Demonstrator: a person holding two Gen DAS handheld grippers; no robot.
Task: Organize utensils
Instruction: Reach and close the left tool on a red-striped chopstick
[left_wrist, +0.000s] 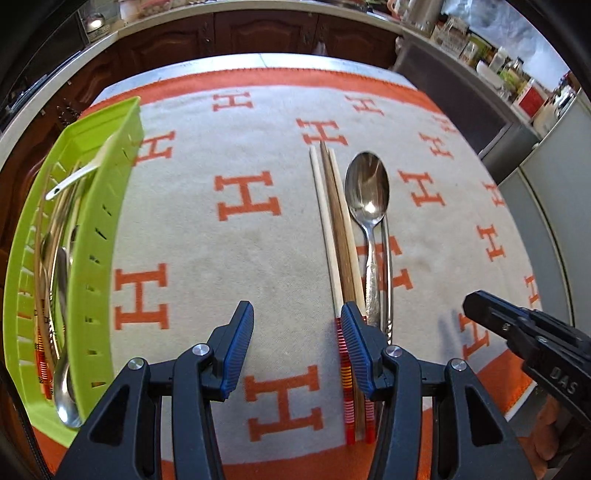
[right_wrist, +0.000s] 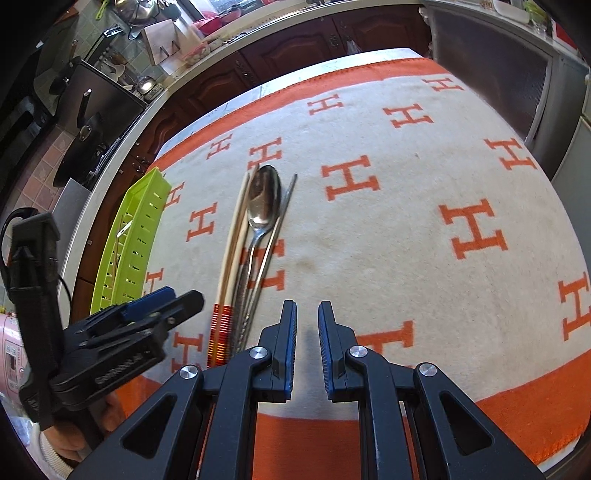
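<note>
While the wooden chopsticks (left_wrist: 334, 236) lie side by side on the cloth with their red-striped ends toward us, we hold the left gripper (left_wrist: 297, 347) over those near ends with its jaws standing apart and nothing between them. Its right finger sits in front of the striped ends, so we cannot tell whether it touches them. Just right of the chopsticks lie a steel spoon (left_wrist: 367, 192), bowl away from us, and a pair of thin metal chopsticks (right_wrist: 271, 240) along its handle. We judge that this neat row is the set to be sorted next, laid parallel so that a gripper can take each piece by its near end.

Our right gripper (right_wrist: 307, 350) hovers over bare cloth to the right of the row, its jaws nearly together with only a thin gap and nothing held; it seems to be waiting.

At the left edge stands the green slotted tray (left_wrist: 107, 206), which already holds a white spoon, a steel spoon and more chopsticks, so the sorting looks partly done.

Everything rests on a cream blanket (left_wrist: 229, 266) with orange H letters and an orange border, spread over a table. Beyond it we see dark wooden cabinets (left_wrist: 266, 33) and crowded kitchen counters.
</note>
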